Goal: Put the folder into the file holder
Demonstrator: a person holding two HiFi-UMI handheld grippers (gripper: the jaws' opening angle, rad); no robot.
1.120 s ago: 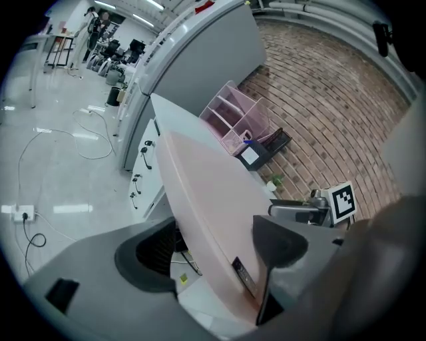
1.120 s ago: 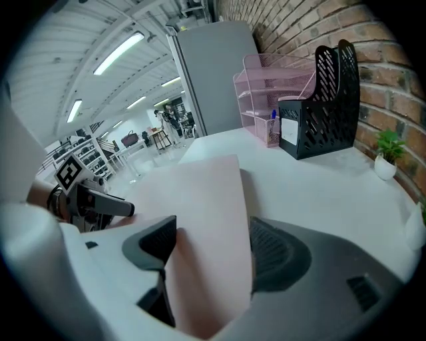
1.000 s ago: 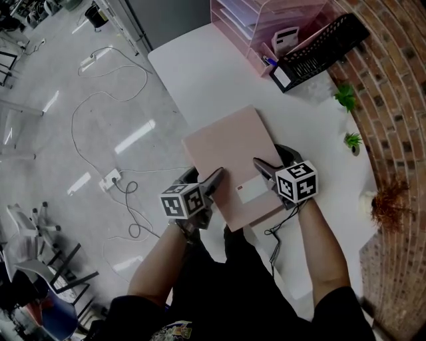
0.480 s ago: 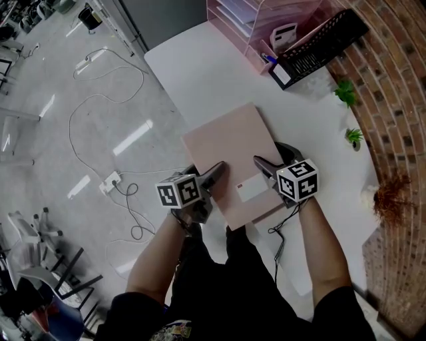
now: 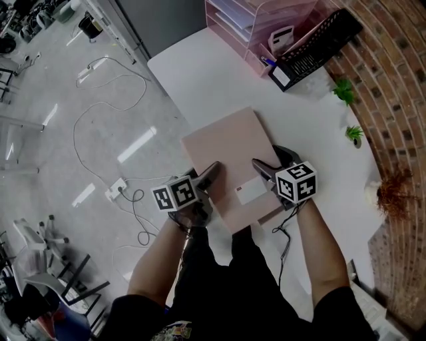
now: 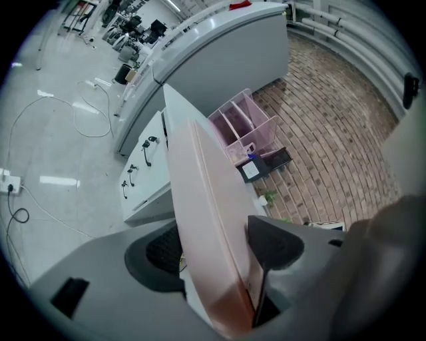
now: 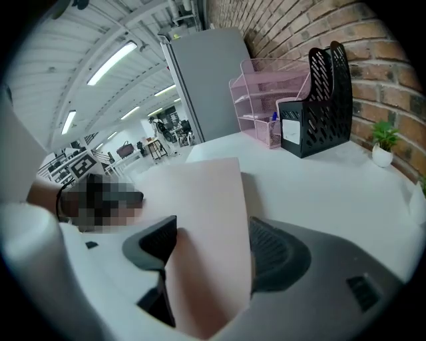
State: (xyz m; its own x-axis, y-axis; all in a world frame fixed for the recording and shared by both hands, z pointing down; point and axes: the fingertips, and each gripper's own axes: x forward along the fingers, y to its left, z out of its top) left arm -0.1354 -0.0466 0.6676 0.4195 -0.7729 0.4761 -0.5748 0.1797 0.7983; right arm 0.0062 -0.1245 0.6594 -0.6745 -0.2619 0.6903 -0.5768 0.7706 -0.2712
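Note:
The pink folder (image 5: 229,156) lies flat on the white table (image 5: 200,73), its near end towards me. My left gripper (image 5: 212,174) takes its left edge: in the left gripper view the folder (image 6: 203,200) runs between the jaws, which have just been closing and now press on it. My right gripper (image 5: 266,160) is shut on the near right part of the folder (image 7: 206,220), beside its white label (image 5: 251,192). The black mesh file holder (image 5: 316,46) stands at the table's far end, also in the right gripper view (image 7: 319,100).
A pink tray organiser (image 5: 259,20) stands next to the file holder. Two small potted plants (image 5: 346,93) sit along the brick wall on the right. Cables and a power strip (image 5: 113,190) lie on the floor to the left of the table.
The left gripper has rolled a little and its jaws have narrowed onto the folder's edge. The right gripper and the folder have stayed in place.

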